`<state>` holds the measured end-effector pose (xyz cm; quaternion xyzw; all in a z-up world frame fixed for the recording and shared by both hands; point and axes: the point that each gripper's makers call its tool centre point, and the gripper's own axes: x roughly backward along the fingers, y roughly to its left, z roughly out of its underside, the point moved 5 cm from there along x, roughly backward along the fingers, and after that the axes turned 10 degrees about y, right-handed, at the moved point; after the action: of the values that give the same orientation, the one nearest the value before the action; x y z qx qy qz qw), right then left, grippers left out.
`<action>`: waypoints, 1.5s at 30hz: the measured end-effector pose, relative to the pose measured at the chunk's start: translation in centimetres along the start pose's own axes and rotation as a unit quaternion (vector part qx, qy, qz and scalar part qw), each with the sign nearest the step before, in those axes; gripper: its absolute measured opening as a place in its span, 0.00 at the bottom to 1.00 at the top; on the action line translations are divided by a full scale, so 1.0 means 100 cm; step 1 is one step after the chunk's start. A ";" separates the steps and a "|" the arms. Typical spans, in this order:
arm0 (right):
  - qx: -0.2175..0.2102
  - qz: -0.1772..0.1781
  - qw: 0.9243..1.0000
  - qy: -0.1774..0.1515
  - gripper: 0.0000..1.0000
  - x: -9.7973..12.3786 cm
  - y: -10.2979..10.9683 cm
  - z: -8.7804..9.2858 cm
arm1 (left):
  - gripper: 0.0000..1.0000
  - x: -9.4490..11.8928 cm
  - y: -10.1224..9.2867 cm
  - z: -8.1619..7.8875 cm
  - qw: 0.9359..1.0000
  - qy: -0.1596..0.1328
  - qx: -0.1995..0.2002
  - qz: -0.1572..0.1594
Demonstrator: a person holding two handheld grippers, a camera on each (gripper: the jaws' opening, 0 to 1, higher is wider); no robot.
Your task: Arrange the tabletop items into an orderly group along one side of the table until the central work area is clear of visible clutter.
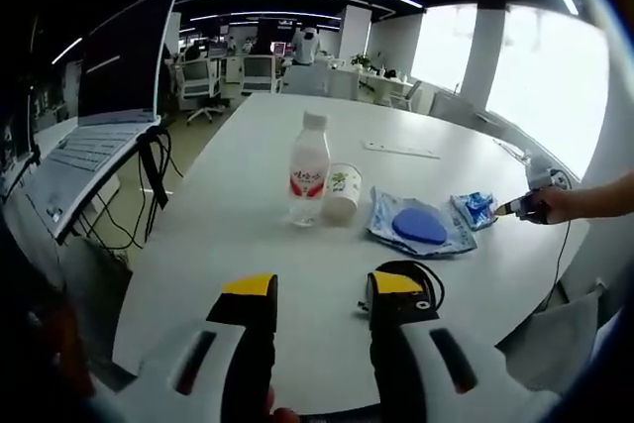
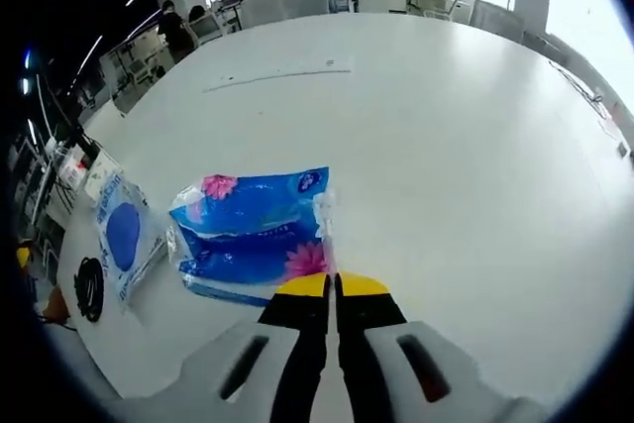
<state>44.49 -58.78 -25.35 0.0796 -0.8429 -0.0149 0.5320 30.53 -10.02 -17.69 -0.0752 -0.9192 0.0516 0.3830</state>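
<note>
- Left gripper point(image 1: 324, 291): jaws spread apart, nothing between them, hovering over the near edge of the white table point(image 1: 248, 235).
- Just past its right jaw tip, a black coiled cable point(image 1: 426, 274) lies on the table, touching or nearly touching the jaw; cannot tell which.
- Straight ahead of the left gripper, farther out: a clear water bottle point(image 1: 309, 170) with white cap and red label, upright. A paper cup point(image 1: 342, 193) lies tipped on its side, against the bottle's right.
- Ahead and to the right: a clear bag with a blue round pad inside point(image 1: 420, 226), flat on the table. Beyond it, further right, a blue tissue pack point(image 1: 475, 209).
- A person's hand point(image 1: 551, 205) reaches in from the far right, beside the tissue pack.
- Off to the left of the left gripper, an open laptop point(image 1: 94, 116) on a raised stand, cables hanging below.
- Right gripper point(image 2: 335, 289): jaws pressed together; they meet at the tissue pack's point(image 2: 256, 225) near edge. Cannot tell whether the wrapper is pinched.
- Left of the tissue pack in the right gripper view: the bag with the blue pad point(image 2: 124, 235), then the cable point(image 2: 89, 289) at the table edge.
</note>
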 end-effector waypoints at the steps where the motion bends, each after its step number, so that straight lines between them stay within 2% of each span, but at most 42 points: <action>1: 0.001 -0.001 1.000 0.002 0.00 0.001 0.000 0.001 | 0.35 -0.001 0.000 0.000 1.000 0.000 0.000 0.001; 8: 0.013 -0.005 1.000 0.017 0.01 0.000 0.004 0.009 | 0.36 0.000 0.002 -0.003 1.000 -0.002 -0.002 0.007; 18: 0.022 -0.008 1.000 0.012 0.04 0.010 0.009 0.011 | 0.36 0.003 0.003 0.001 1.000 -0.002 -0.005 0.016; 26: 0.027 -0.007 1.000 0.008 0.04 -0.001 -0.001 0.008 | 0.36 0.007 0.003 0.004 1.000 -0.005 -0.007 0.023; 33: 0.038 -0.010 0.999 0.003 0.05 -0.002 0.001 0.014 | 0.37 0.010 0.002 0.009 0.999 -0.006 -0.011 0.031; 38: 0.058 -0.014 0.998 -0.002 0.06 0.000 0.014 0.025 | 0.36 0.011 0.000 0.012 0.999 -0.005 -0.012 0.037; 43: 0.073 -0.022 0.997 -0.006 0.06 -0.002 0.019 0.027 | 0.36 0.010 0.001 0.014 0.999 -0.004 -0.011 0.042; 45: 0.081 -0.028 0.996 -0.007 0.06 -0.001 0.031 0.035 | 0.36 0.010 0.000 0.015 0.999 -0.003 -0.012 0.045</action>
<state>41.02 -55.88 -26.58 0.1459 -0.8425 0.0382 0.5172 28.76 -9.86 -18.11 -0.1205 -0.9168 0.0579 0.3763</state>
